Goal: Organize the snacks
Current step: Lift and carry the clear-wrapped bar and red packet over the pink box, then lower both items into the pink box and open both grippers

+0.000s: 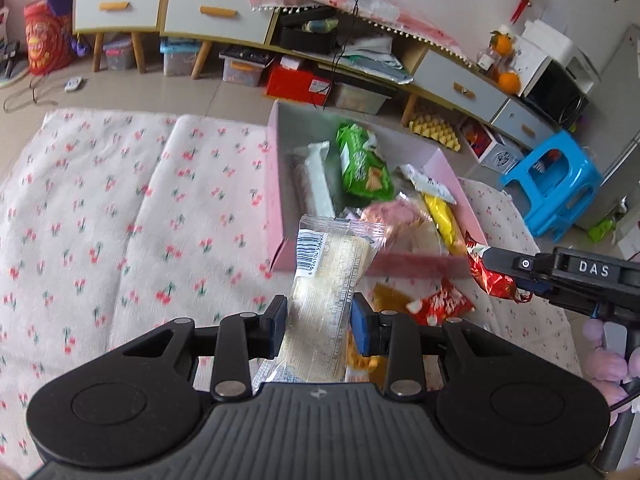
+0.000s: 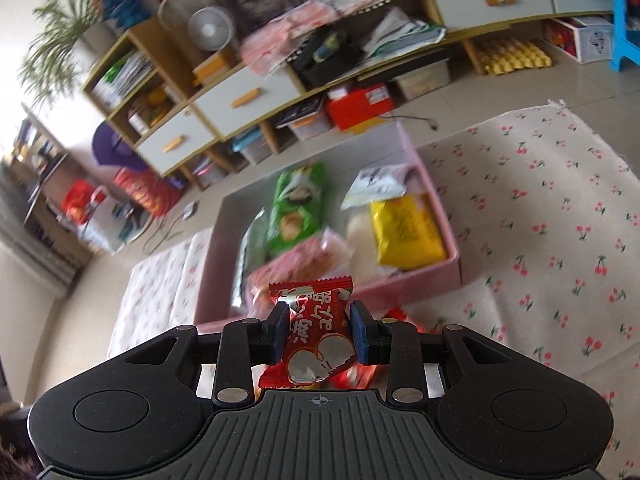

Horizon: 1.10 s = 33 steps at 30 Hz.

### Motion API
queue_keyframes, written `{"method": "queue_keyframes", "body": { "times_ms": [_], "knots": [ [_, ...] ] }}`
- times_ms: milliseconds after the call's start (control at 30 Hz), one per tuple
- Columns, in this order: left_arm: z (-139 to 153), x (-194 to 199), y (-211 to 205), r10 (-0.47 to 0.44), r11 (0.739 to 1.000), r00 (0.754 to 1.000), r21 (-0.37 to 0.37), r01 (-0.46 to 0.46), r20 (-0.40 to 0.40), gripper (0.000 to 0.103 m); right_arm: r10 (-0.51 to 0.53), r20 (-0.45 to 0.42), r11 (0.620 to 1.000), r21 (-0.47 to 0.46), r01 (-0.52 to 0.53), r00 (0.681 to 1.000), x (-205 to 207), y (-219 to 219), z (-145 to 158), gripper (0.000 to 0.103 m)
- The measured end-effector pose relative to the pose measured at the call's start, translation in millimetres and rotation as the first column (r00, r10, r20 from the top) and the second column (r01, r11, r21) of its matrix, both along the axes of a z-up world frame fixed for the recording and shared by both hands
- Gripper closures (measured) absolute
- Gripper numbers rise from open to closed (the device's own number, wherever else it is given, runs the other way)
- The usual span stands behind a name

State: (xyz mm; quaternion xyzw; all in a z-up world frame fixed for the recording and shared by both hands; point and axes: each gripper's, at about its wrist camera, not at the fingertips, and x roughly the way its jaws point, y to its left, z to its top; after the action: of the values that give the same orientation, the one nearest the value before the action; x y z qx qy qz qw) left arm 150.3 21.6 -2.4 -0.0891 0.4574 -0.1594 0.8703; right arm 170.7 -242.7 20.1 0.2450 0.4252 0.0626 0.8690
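The left gripper (image 1: pixel 319 326) is squeezing a long see-through pack (image 1: pixel 329 304) with a pale cake bar inside. The pack sits right between the two blue pads (image 1: pixel 362 334), and both pads press on its sides. It sticks out forward past the fingers, with its barcode end up in the air. That end pokes over the near corner of the pink box (image 1: pixel 275 184).

The right gripper (image 2: pixel 319 332) is squeezing a small red candy bag (image 2: pixel 316 336). The bag is pinched in its middle, between the pads. Its zigzag top stands up above the fingers, and its bottom hangs down toward the gripper's body. In the left wrist view the right gripper (image 1: pixel 494 266) comes in from the right side, with the red candy bag (image 1: pixel 490 276) at its tip, just by the near right corner of the box.

The pink box (image 2: pixel 440 208) sits on a white cloth with little red cherries (image 1: pixel 120 208). Inside the box lie a green snack bag (image 1: pixel 362 162), a long white pack (image 1: pixel 316 178) beside it, a yellow pack (image 1: pixel 442 216) by the right wall, a pink pack (image 1: pixel 394 216) near the front, and a small white bag (image 1: pixel 430 184) above the yellow one.

More snacks lie on the cloth, outside the box and in front of it. One is another red candy bag (image 1: pixel 444 302). Next to it is an orange-brown wrapper (image 1: pixel 386 296), but it is too blurry to tell what it is.

A blue stool (image 1: pixel 552 184) stands on the floor, past the box.
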Motion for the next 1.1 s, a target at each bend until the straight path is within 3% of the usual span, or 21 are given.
{"method": "queue_keyframes", "body": {
  "times_ms": [333,533,1100],
  "knots": [
    [7.2,51.4,-29.5,-0.002,0.998,1.0,0.064,0.0,0.028,0.072,-0.044,-0.033,0.999,0.008,0.045,0.998,45.3,-5.9,-24.9,0.072],
    [-3.7,82.7,-40.0,0.028,0.995,1.0,0.099,-0.029,0.009,0.072,-0.036,-0.039,0.999,0.007,0.037,0.999,66.9,-4.2,-41.1,0.072],
    [-19.9,118.7,-60.3,0.076,0.976,0.997,0.202,-0.081,0.032,0.073,-0.041,0.021,0.995,0.09,0.039,0.999,95.8,-17.9,-58.6,0.072]
  ]
}}
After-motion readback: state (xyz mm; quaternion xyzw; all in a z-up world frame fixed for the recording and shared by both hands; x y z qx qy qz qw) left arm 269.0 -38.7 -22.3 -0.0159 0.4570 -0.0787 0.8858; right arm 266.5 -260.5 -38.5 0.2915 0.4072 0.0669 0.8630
